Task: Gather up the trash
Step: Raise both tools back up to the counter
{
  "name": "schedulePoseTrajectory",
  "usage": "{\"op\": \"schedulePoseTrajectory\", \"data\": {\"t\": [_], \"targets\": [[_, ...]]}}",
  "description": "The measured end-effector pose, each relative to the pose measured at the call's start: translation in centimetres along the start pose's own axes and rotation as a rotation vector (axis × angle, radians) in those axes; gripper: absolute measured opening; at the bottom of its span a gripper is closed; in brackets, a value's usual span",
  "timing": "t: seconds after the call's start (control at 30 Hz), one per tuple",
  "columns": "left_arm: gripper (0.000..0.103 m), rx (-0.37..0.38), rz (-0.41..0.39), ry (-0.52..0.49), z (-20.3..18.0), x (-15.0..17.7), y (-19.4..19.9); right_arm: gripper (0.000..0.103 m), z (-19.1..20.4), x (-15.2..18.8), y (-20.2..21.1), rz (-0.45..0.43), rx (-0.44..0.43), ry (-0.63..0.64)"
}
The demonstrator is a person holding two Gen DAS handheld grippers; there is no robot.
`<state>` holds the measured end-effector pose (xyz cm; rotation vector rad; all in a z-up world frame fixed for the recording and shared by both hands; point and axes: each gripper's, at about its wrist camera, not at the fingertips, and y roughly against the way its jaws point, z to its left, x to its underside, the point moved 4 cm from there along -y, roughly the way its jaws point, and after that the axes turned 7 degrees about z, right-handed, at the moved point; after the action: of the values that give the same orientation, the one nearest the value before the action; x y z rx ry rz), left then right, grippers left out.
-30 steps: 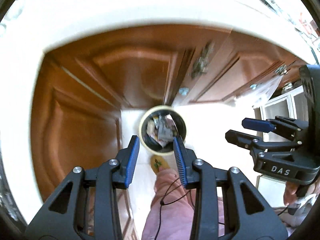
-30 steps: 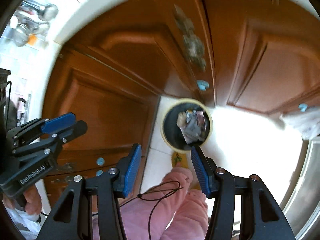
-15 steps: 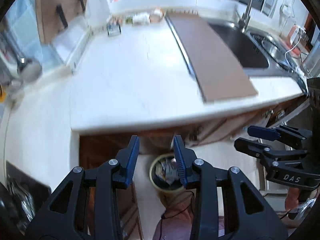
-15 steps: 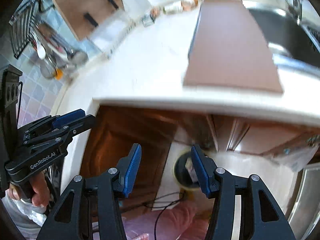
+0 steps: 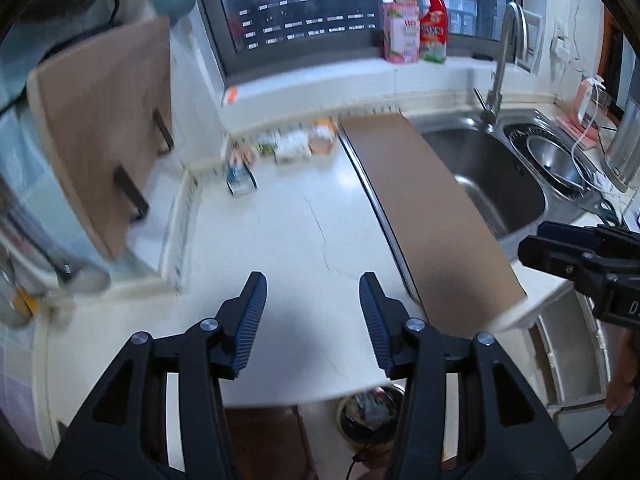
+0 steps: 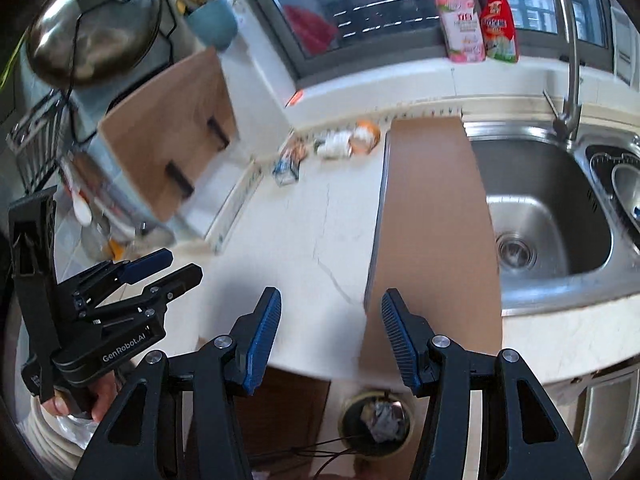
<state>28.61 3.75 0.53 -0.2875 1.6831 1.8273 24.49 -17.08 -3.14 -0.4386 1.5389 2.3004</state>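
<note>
Both grippers have risen from the bin to counter height. Left gripper (image 5: 313, 300) has just spread wider, empty; right gripper (image 6: 331, 318) also parted, empty. Wrappers (image 5: 280, 146) lie well ahead by the backsplash; trash bin (image 6: 376, 420) below.

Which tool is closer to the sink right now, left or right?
Right. The right tool hangs at the counter's front edge by the brown board that borders the sink. The left tool is farther left, over bare countertop beyond the board.
</note>
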Motion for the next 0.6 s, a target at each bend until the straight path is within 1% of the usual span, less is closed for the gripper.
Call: {"op": "schedulePoseTrajectory", "data": {"t": [0.1,0.2,0.3,0.43,0.5,0.6], "targets": [[0.046,-0.017,-0.012,-0.003,1.2,-2.6,-0.6,0.053,0.5,-3.5,-0.1,-0.015,0.015,-0.025],[0.048,-0.028,-0.001,0.011,2.7,-4.9,-2.1,0.053,0.4,-6.8,-0.9,-0.015,0.02,-0.049],[0.048,-0.028,0.034,0.048,4.2,-7.0,-3.9,0.053,-0.5,-9.9,-2.1,-0.008,0.015,-0.077],[0.048,-0.028,0.092,0.121,6.0,-9.5,-7.2,0.053,-2.3,-14.7,-4.0,0.009,-0.018,-0.1],[0.048,-0.04,0.115,0.152,7.0,-11.0,-8.9,0.053,-3.4,-17.1,-5.3,0.02,-0.025,-0.103],[0.048,-0.042,0.153,0.203,8.5,-13.4,-11.5,0.053,-4.7,-21.2,-8.6,0.055,-0.062,-0.115]]}}
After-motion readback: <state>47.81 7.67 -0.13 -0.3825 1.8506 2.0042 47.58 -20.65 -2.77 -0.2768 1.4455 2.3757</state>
